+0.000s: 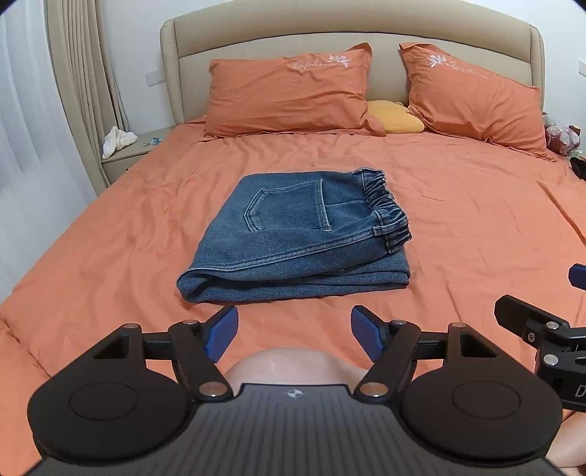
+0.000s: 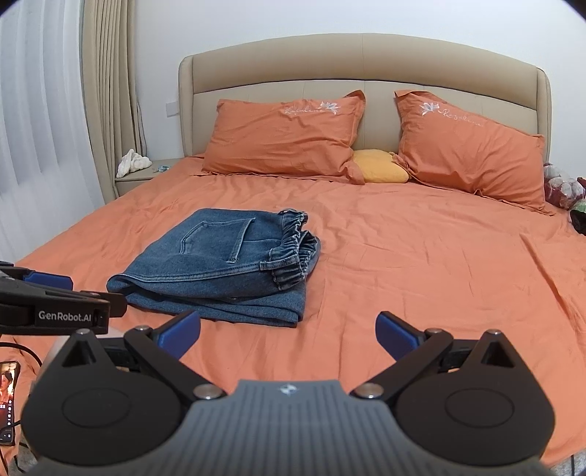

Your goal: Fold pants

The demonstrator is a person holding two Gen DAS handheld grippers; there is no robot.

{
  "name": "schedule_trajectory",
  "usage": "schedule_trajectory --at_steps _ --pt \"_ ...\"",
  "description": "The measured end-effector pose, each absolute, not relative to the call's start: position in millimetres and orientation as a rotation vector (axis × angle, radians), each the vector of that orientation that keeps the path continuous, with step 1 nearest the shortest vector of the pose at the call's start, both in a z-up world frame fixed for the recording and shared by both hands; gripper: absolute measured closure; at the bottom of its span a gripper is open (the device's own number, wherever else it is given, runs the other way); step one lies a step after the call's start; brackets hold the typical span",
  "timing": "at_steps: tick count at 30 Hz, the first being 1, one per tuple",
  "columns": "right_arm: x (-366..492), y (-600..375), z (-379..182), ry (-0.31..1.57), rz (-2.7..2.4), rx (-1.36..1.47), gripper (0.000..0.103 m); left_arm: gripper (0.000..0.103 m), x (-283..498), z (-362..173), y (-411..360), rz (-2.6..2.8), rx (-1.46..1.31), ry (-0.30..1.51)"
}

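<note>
Blue denim pants lie folded into a compact stack in the middle of the orange bed sheet, back pocket up, elastic waistband to the right. They also show in the right wrist view. My left gripper is open and empty, just short of the stack's near edge. My right gripper is open and empty, near and to the right of the stack. The right gripper's side shows at the left view's right edge; the left gripper's side shows at the right view's left edge.
Two orange pillows and a yellow cushion lean on the beige headboard. A nightstand with a white cloth stands at the left. Soft toys lie at the right edge. A phone lies at lower left.
</note>
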State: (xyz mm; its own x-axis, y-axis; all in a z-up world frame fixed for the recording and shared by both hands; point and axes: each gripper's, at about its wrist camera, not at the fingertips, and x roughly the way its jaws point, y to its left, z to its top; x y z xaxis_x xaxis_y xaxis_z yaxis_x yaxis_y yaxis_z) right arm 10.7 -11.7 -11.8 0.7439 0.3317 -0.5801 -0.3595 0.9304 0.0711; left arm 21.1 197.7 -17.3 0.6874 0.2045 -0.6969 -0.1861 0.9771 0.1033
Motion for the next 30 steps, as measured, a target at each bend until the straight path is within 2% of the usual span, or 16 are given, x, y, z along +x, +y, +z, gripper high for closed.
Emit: schedule_trajectory --at_steps 30 --pt "-1 -18 -1 0.579 0.362 -0.035 0.005 0.020 9 -4 188 0.215 0.036 0.709"
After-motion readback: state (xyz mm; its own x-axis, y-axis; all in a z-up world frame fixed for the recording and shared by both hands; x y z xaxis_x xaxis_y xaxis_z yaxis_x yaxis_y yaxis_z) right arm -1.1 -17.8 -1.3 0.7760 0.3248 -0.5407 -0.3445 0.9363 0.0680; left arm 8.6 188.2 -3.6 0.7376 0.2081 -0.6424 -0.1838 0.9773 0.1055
